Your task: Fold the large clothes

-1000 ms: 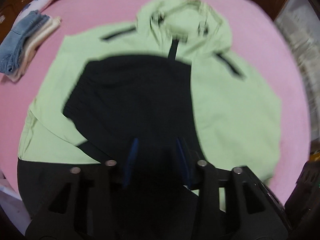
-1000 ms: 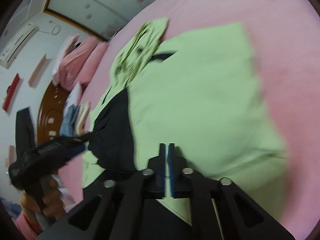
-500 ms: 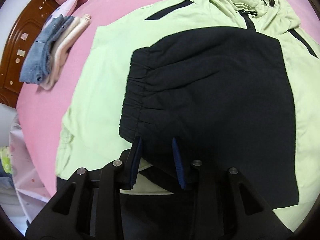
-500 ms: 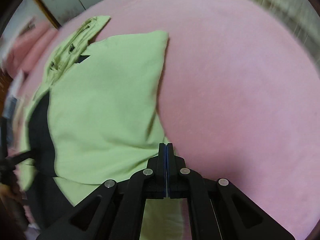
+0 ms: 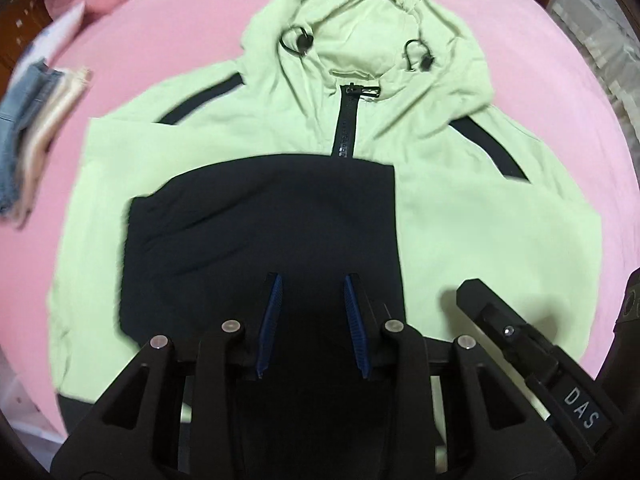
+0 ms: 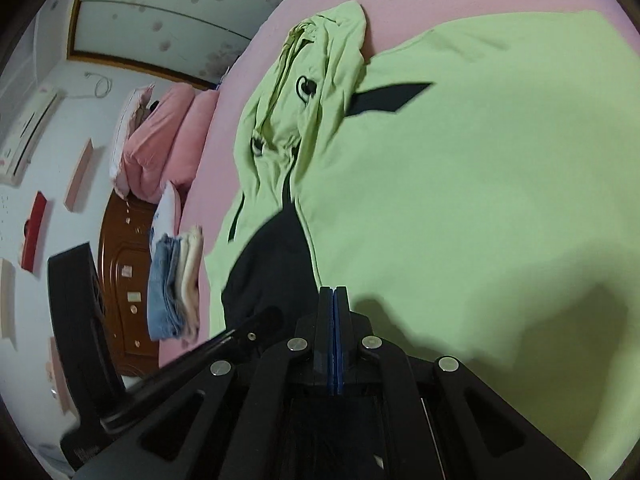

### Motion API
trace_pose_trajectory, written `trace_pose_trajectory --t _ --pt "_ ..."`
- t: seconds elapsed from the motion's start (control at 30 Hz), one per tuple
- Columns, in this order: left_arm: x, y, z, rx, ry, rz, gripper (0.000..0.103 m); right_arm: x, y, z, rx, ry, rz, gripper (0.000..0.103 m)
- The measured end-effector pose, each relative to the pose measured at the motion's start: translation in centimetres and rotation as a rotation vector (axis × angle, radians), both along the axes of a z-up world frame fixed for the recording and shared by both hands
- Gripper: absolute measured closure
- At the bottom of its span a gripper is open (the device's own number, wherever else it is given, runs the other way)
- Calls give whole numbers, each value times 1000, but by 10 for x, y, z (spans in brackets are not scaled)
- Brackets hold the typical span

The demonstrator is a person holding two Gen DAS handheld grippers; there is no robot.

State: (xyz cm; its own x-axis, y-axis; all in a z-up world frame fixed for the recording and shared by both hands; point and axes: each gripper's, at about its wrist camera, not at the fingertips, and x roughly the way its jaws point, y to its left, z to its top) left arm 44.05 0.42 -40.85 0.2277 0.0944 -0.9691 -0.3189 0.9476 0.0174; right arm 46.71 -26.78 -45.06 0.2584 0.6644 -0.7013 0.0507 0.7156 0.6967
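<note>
A light green hooded jacket [image 5: 248, 128] with black panels lies flat on the pink bed, hood at the far end. A black panel [image 5: 260, 232] is folded up over its middle. My left gripper [image 5: 314, 284] is open and empty, hovering over the black panel near the front edge. My right gripper [image 6: 334, 292] has its jaws pressed together with nothing visible between them, just above the green folded side of the jacket [image 6: 460, 184]. The right gripper's body also shows in the left wrist view at the lower right [image 5: 520, 340].
The pink bed sheet [image 5: 160, 32] surrounds the jacket. A stack of folded clothes, jeans on top [image 6: 172, 284], sits on the bed's left side. Pink pillows [image 6: 160, 140] and a brown wooden headboard [image 6: 124, 280] stand behind it.
My left gripper has drawn back and recentred on the jacket's front, still open. My right gripper swung from the bare pink sheet back over the green jacket, staying shut.
</note>
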Motion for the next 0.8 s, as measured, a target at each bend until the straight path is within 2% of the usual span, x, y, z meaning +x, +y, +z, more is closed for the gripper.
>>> trace_pose_trajectory --t 0.07,0.17,0.2,0.3,0.33,0.4,0.43,0.47,0.53,0.57,0.7,0.8 --pt "14 6 -17 -8 39 17 73 24 9 -10 -58 10 16 103" --pt "18 31 -20 -58 12 89 69 61 -1 -20 -219 -5 45 103" --pt "16 41 -20 -25 8 114 69 65 -11 -19 -265 -34 27 103" --pt "14 68 -22 142 23 157 69 72 -60 -18 -347 -87 -45 103" --pt "14 79 -24 128 18 169 69 74 -75 -17 -358 -93 -62 103" --pt "17 94 -28 47 29 180 69 78 -93 -16 -349 -94 -73 103" --pt "18 97 -26 42 39 178 69 82 -98 -18 -346 -96 -77 103" --pt "22 98 -25 50 49 174 69 84 -99 -13 -400 -115 -97 103" --pt "26 96 -24 82 60 168 69 88 -99 -4 -587 -162 -119 103" --pt "28 91 -24 97 65 166 69 90 -103 -3 -624 -165 -130 103" --pt "33 70 -25 152 62 141 70 97 -110 -13 -559 -100 -204 103" --pt "31 67 -21 144 49 117 70 89 -117 -10 -555 -87 -223 103"
